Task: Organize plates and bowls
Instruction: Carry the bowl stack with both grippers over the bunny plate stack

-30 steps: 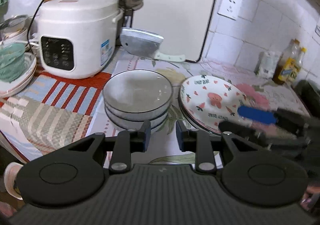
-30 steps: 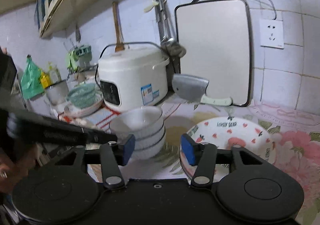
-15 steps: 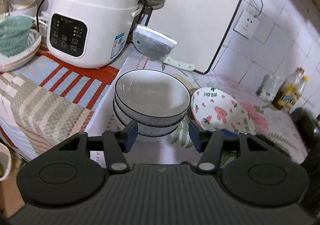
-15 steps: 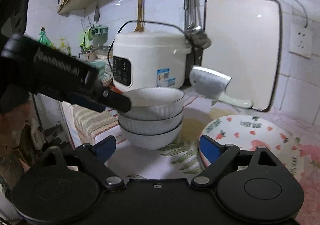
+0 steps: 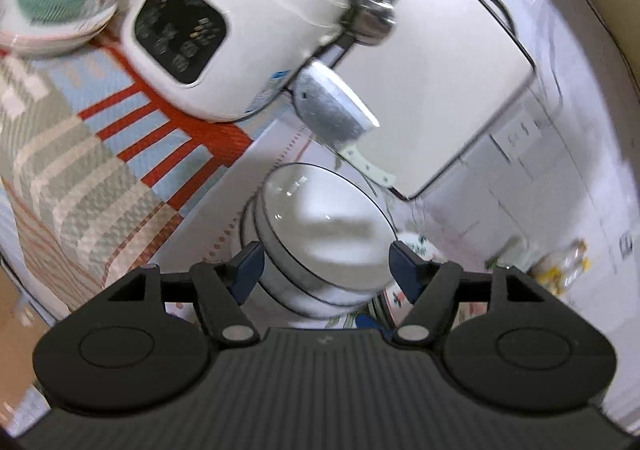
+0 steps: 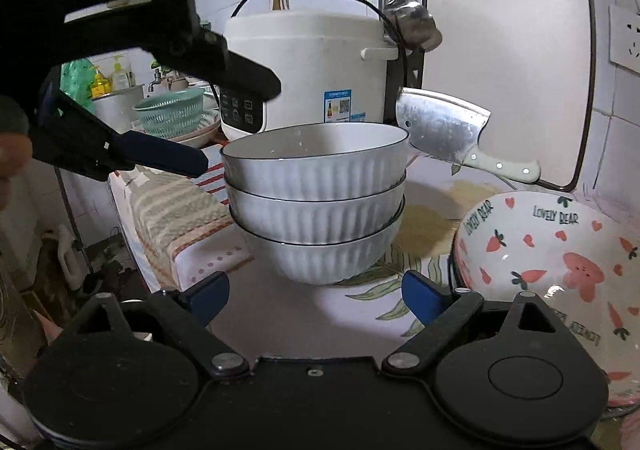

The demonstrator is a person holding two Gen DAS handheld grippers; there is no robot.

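White wall tiles back a crowded kitchen worktop [image 6: 280, 322] spread with a floral cloth and a striped mat. On it, in front of a white rice cooker [image 6: 308, 62], stands a stack of three ribbed white bowls [image 6: 316, 202] with dark rims, nested and sitting slightly askew. Just to their right lies a pile of shallow patterned plates [image 6: 552, 250] printed with bears and carrots. All the bowls and the top plate look empty.

The left gripper [image 5: 325, 262] hovers near the top bowl's rim, its fingers opening with the bowl showing between them but not pressed. The right gripper [image 6: 316, 296] faces the foot of the stack, fingers spread wide and opening, nothing gripped.

The bowls appear glazed ceramic: stiff, fairly heavy as a stack, slick and liable to chip. The ribbed wall probably gives better purchase than the smooth rim, so a hold across the rim and wall of a single bowl seems safest. Lifting the tilted stack whole would risk a slide.

A cleaver [image 6: 448, 130] leans nearby against a cutting board [image 6: 508, 62].
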